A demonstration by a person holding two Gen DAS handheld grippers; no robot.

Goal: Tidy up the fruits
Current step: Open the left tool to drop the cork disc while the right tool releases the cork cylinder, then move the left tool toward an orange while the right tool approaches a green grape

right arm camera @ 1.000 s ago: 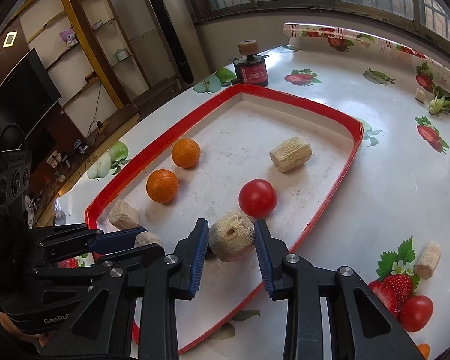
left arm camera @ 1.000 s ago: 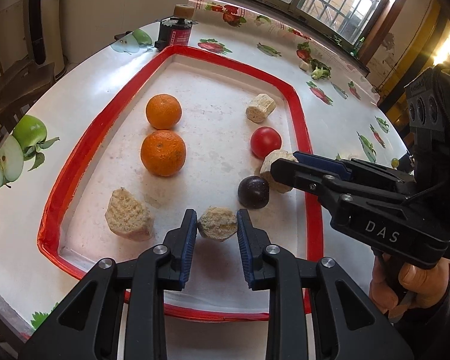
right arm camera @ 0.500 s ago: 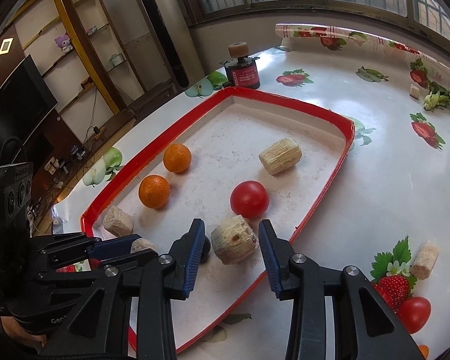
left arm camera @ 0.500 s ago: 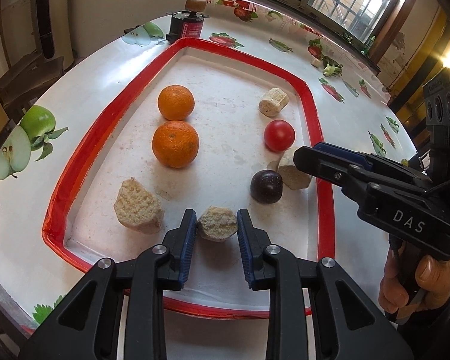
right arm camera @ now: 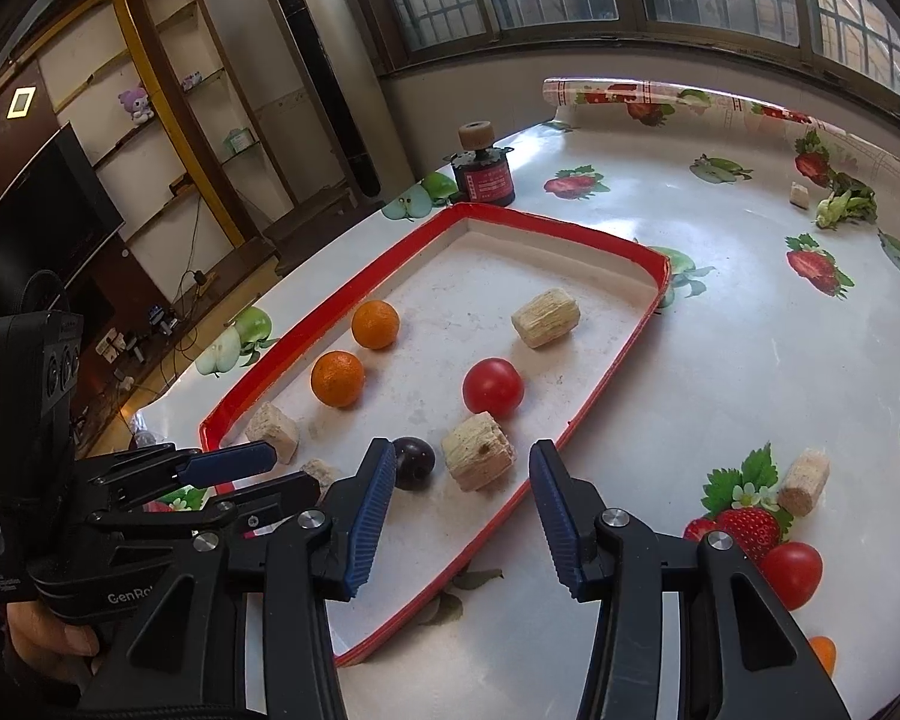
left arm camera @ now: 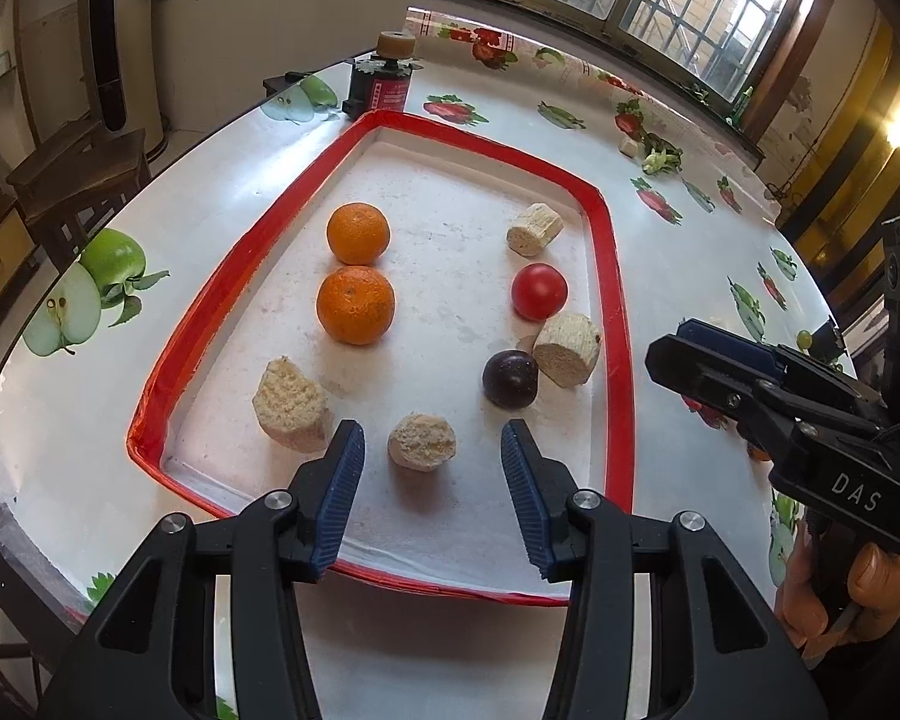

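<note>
A red-rimmed white tray holds two oranges, a red tomato, a dark plum and several beige cut chunks. My left gripper is open above the tray's near edge, with one chunk lying free between its jaws. My right gripper is open, drawn back from another chunk that rests in the tray beside the plum.
A dark jar with a cork lid stands beyond the tray's far corner. A loose chunk, a tomato and an orange piece lie on the fruit-print tablecloth to the right. Greens lie far right.
Both grippers have opened and let go of their chunks, which now lie in the tray. Both have pulled back and up from the tray.
</note>
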